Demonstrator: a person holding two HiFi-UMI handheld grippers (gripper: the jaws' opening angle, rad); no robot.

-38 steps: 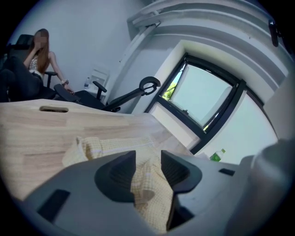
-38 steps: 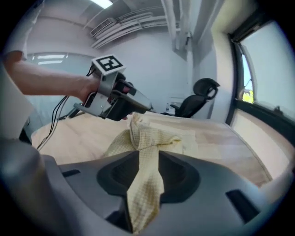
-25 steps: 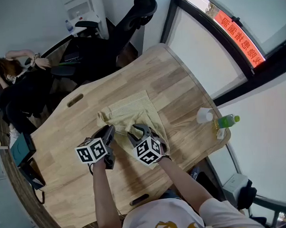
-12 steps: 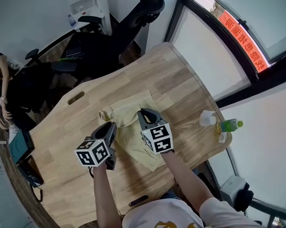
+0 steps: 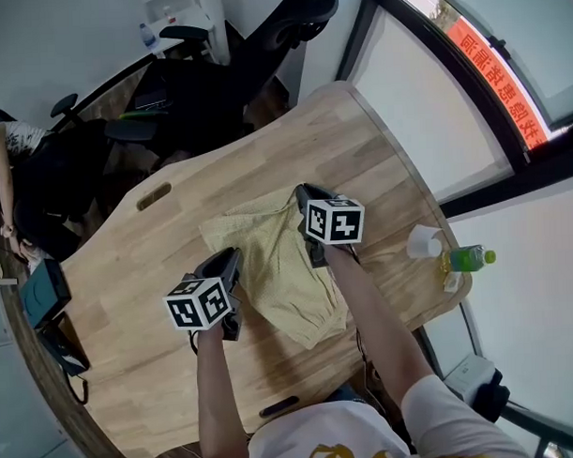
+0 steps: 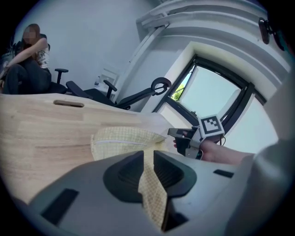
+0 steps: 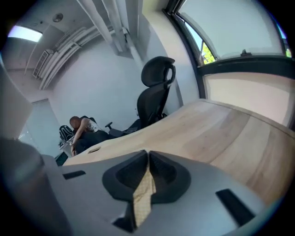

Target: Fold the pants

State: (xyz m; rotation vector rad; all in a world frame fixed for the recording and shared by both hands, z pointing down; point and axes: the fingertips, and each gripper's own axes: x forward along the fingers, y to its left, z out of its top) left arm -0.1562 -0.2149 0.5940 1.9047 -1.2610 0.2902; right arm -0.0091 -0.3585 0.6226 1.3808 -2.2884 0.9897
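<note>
Our left hand-held gripper (image 6: 148, 157), jaws just closing, pinches the yellow checked pants (image 6: 123, 138) on the wooden surface (image 6: 41, 129); the right hand-held gripper (image 6: 177, 137) sits at two o'clock.

Curved wooden table (image 5: 368, 145) beside a dark-framed window (image 5: 423, 106) bearing a red banner (image 5: 495, 64). A black chair (image 5: 293, 21) stands at the far edge, white wall (image 5: 64, 43) behind. Daylight enters through the window.

The bench (image 5: 378, 164) is made of light wood and has round corners. Yellow pants (image 5: 279, 271) lie in the middle of it. A white cup (image 5: 423, 241) and a green bottle (image 5: 468, 259) sit close together near its right edge. A thin slot (image 5: 152, 196) is cut near its left edge.
</note>
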